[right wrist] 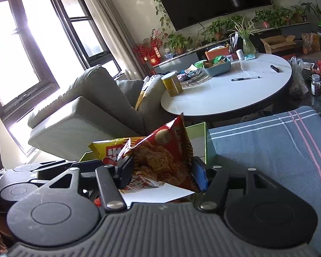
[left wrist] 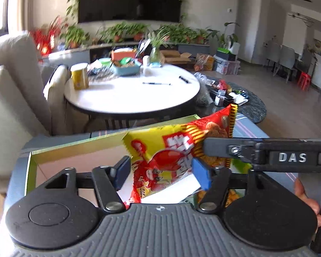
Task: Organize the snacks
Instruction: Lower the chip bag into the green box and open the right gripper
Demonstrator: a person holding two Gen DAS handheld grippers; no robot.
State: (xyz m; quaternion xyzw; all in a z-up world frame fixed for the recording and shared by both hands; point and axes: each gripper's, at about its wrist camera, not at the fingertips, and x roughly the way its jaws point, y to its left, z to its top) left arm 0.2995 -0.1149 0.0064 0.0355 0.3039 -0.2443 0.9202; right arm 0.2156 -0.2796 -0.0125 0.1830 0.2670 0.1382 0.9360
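Observation:
A red and yellow snack bag (left wrist: pixel 167 150) hangs over an open green-rimmed cardboard box (left wrist: pixel 75 147) with a pale pink inside. My left gripper (left wrist: pixel 160 172) has its blue pads (left wrist: pixel 200 174) closed on the bag's lower part. My right gripper (right wrist: pixel 162 174) grips the same bag (right wrist: pixel 164 156) from the other side; its black arm (left wrist: pixel 267 152) crosses the left wrist view. The box rim (right wrist: pixel 200 139) shows behind the bag in the right wrist view. A white card (right wrist: pixel 158 192) lies under the bag.
The box rests on a blue striped cloth (right wrist: pixel 267 150). A round white table (left wrist: pixel 134 94) stands beyond, with a yellow can (left wrist: pixel 79 76), a blue basket (left wrist: pixel 126 67) of snacks and pens. A beige sofa (right wrist: pixel 85 115) is at left. Cluttered dark low table (left wrist: pixel 241 102) at right.

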